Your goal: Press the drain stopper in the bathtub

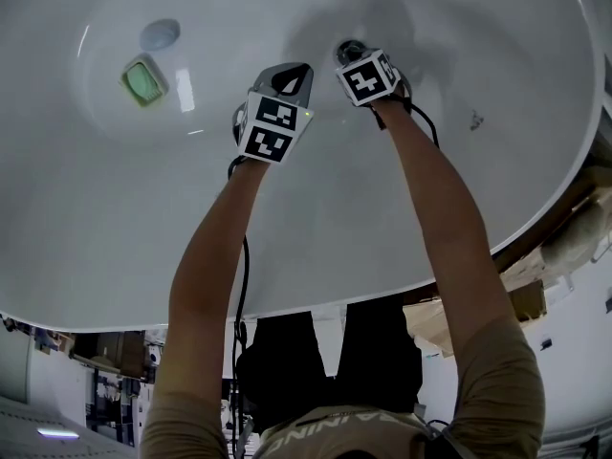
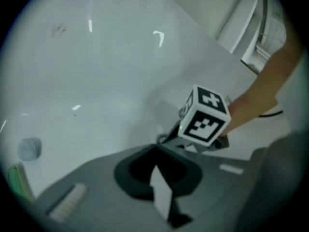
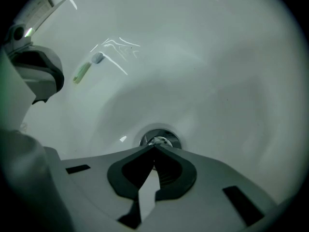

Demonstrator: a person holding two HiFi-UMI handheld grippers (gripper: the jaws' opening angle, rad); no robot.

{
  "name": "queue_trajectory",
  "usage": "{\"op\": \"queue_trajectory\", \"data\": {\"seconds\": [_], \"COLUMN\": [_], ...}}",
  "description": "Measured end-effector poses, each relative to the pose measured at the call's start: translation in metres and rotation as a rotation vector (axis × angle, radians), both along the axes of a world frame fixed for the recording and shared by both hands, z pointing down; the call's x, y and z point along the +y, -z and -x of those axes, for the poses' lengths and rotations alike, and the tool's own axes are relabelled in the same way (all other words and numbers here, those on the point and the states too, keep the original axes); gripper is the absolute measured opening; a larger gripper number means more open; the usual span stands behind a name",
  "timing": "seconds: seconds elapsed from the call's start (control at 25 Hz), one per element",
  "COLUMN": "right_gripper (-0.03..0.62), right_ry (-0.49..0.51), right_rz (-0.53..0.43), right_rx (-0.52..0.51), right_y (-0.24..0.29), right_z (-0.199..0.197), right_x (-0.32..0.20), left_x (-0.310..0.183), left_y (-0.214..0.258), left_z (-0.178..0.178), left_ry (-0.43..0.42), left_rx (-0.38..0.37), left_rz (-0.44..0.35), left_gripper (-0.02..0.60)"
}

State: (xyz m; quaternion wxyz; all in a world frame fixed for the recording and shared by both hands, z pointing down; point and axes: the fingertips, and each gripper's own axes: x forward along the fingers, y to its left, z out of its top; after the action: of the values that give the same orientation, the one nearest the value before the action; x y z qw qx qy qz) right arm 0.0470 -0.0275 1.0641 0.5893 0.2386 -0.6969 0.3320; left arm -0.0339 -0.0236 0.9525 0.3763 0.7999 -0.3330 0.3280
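Observation:
The chrome drain stopper (image 1: 348,48) sits at the bottom of the white bathtub (image 1: 115,218). In the right gripper view the stopper (image 3: 161,140) lies just beyond my right gripper (image 3: 154,147), whose jaws are shut with their tips meeting at the stopper's near rim. In the head view the right gripper (image 1: 353,58) points down onto the drain. My left gripper (image 1: 293,73) hovers just left of it, also shut and holding nothing. From the left gripper view, the left gripper (image 2: 157,146) points toward the right gripper's marker cube (image 2: 204,115); the stopper is hidden there.
A green pad (image 1: 144,80) and a small grey-blue round thing (image 1: 160,34) lie on the tub's slope to the left of the drain. The tub's rim (image 1: 535,228) curves round the right side, with room clutter beyond. A dark speck (image 1: 475,120) marks the right wall.

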Motion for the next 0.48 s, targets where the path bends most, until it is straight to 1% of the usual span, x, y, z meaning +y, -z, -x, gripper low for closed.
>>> {"op": "queue_trajectory", "data": {"seconds": [0.08,0.2,0.24,0.4,0.48], "right_gripper": [0.014,0.014,0.014,0.014,0.014], "right_ry": [0.0,0.073,0.084,0.064,0.096], "right_rz": [0.007,-0.021,-0.028,-0.006,0.007], "right_rx": [0.002,0.029,0.039,0.06,0.053], "right_y": [0.0004,-0.0007,-0.0018,-0.0053,-0.0052], "right_z": [0.0006,0.0019,0.0019,0.0005,0.002], "right_x": [0.0001,0.0023,0.003,0.0023,0.0024], "left_x": [-0.0003,-0.001,-0.0015,-0.0057,-0.0083], "left_y": [-0.0008,-0.0005,-0.0004,-0.0017,-0.0033], "left_z": [-0.0019,-0.0062,-0.0074,-0.0089,-0.0065], "left_ry": [0.006,0.004,0.002,-0.005,-0.002], "left_rx": [0.003,0.011,0.014,0.02,0.017], "left_rz": [0.003,0.005,0.005,0.002,0.001], "left_gripper": [0.002,0.002,0.002,0.002,0.002]}}
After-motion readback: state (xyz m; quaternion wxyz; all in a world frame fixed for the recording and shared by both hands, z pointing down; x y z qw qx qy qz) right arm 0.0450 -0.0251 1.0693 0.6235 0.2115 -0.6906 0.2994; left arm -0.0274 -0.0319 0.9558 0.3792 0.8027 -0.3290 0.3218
